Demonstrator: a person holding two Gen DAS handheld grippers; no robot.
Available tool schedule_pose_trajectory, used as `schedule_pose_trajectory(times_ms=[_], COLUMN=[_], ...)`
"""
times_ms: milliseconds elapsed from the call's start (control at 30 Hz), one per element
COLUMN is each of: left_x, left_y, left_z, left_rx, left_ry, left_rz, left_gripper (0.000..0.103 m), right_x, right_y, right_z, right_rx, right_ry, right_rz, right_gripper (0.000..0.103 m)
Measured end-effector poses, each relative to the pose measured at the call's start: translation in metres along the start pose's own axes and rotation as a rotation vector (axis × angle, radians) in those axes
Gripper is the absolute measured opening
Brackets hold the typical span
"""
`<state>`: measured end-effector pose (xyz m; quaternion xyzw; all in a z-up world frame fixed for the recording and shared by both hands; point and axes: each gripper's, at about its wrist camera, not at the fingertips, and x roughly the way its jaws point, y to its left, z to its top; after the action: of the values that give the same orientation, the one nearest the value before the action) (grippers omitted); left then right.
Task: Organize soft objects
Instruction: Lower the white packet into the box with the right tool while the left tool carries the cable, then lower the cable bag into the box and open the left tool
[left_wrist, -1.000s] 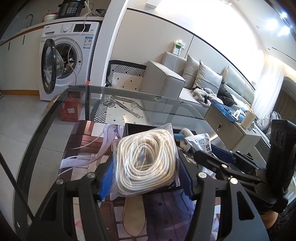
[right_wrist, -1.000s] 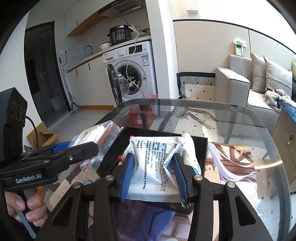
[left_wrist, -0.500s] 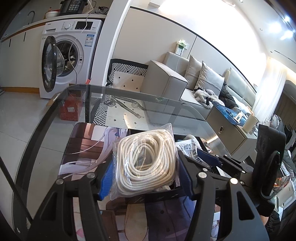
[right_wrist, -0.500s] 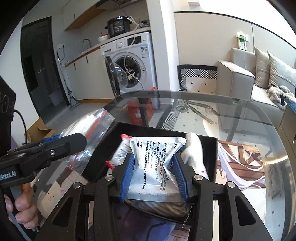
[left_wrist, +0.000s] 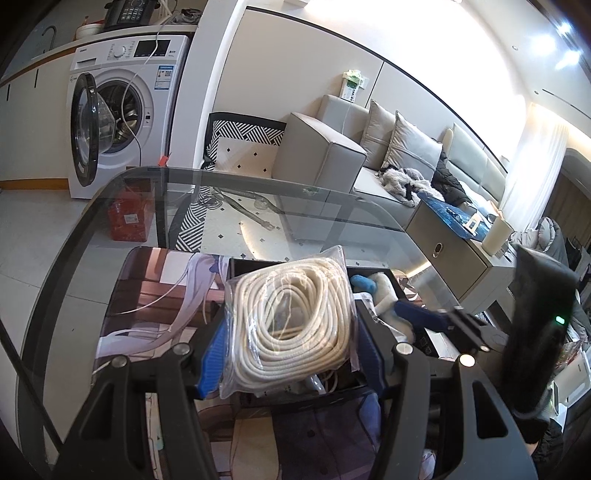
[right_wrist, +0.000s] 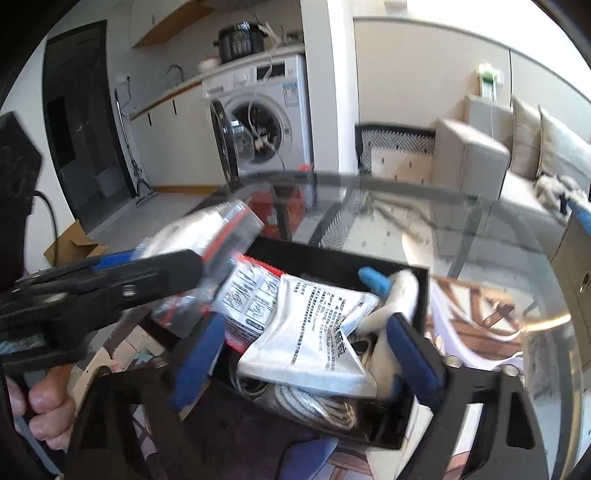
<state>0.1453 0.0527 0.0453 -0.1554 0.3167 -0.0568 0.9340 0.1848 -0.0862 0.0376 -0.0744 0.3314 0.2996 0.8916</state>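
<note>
- Rope bag sits pinched in my left hand-held gripper.
- My right hand-held gripper is opening around the white pouch, over the black box.

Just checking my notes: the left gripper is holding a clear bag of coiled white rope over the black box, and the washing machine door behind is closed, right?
Not quite. The washing machine door stands open, as the left wrist view shows. The rest holds: the left gripper holds the bag of coiled white rope over the black box.
</note>
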Motion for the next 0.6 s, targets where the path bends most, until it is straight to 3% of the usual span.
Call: schedule_pose_trajectory(times_ms=[200, 600], left_x=[0.001, 0.032], left_y=[-0.003, -0.018], left_z=[0.002, -0.006], left_rx=[0.012, 0.064], left_ry=[-0.001, 0.066], left_rz=[-0.002, 0.009], left_gripper=[0.060, 0.061], right_x=[-0.024, -0.039], right_y=[-0.007, -0.026], right_z=[-0.005, -0.021], right_rx=[-0.002, 0.016], right_ry=[-0.054, -0.043], right_rz=[-0.024, -0.085], right_gripper=[0.095, 0.097])
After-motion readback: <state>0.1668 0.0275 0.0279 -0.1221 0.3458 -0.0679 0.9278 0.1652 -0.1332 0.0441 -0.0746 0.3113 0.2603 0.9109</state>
